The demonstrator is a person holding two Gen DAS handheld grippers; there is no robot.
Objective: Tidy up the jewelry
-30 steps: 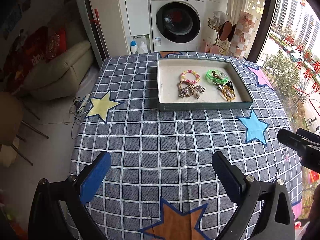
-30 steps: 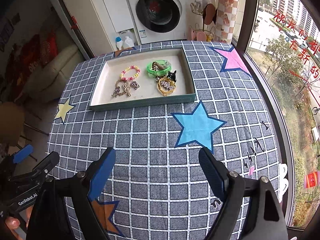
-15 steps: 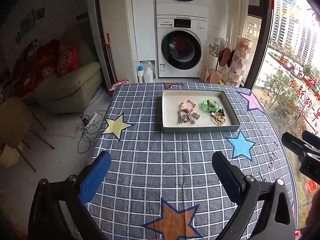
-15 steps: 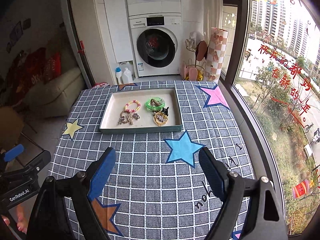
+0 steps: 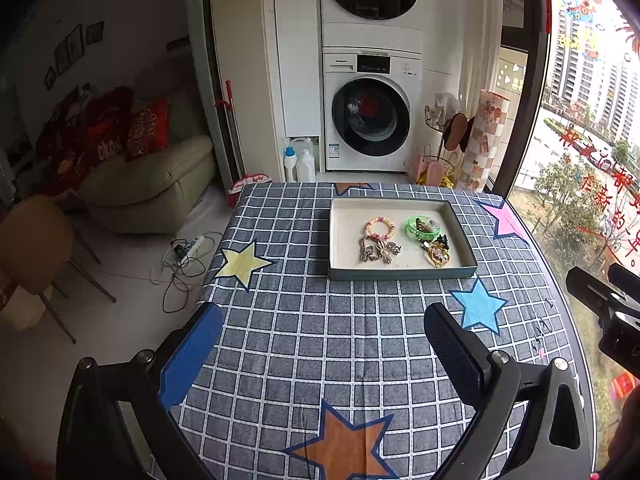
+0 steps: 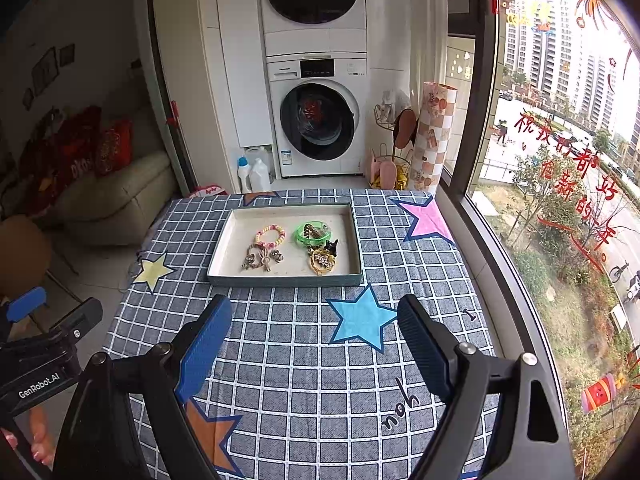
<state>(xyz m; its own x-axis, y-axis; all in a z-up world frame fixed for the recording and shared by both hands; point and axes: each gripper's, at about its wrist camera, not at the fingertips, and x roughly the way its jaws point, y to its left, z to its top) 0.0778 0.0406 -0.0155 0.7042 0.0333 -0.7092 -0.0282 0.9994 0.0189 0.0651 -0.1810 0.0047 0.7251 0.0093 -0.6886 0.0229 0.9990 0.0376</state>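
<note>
A shallow grey-green tray (image 5: 402, 272) (image 6: 285, 280) sits on the far half of the checked tablecloth. Inside it lie a pink and yellow bead bracelet (image 5: 380, 228) (image 6: 270, 235), a green bangle (image 5: 422, 227) (image 6: 313, 234), a silver charm cluster (image 5: 379, 249) (image 6: 262, 259) and a gold piece with a black clip (image 5: 437, 251) (image 6: 322, 259). My left gripper (image 5: 322, 334) hangs open above the near part of the table, well short of the tray, with nothing between its fingers. My right gripper (image 6: 314, 322) is open too, likewise empty and back from the tray.
The table (image 5: 280, 320) has coloured stars and drops off on the left to the floor with cables (image 5: 182, 256). A window (image 6: 560, 160) runs along the right edge. Behind the table stand a washing machine (image 5: 370, 120), bottles (image 5: 298, 162) and a sofa (image 5: 152, 184).
Both grippers have risen and drawn back from the tray, so it looks smaller and farther away. The view has tilted up to show more of the room. Both stay open.
</note>
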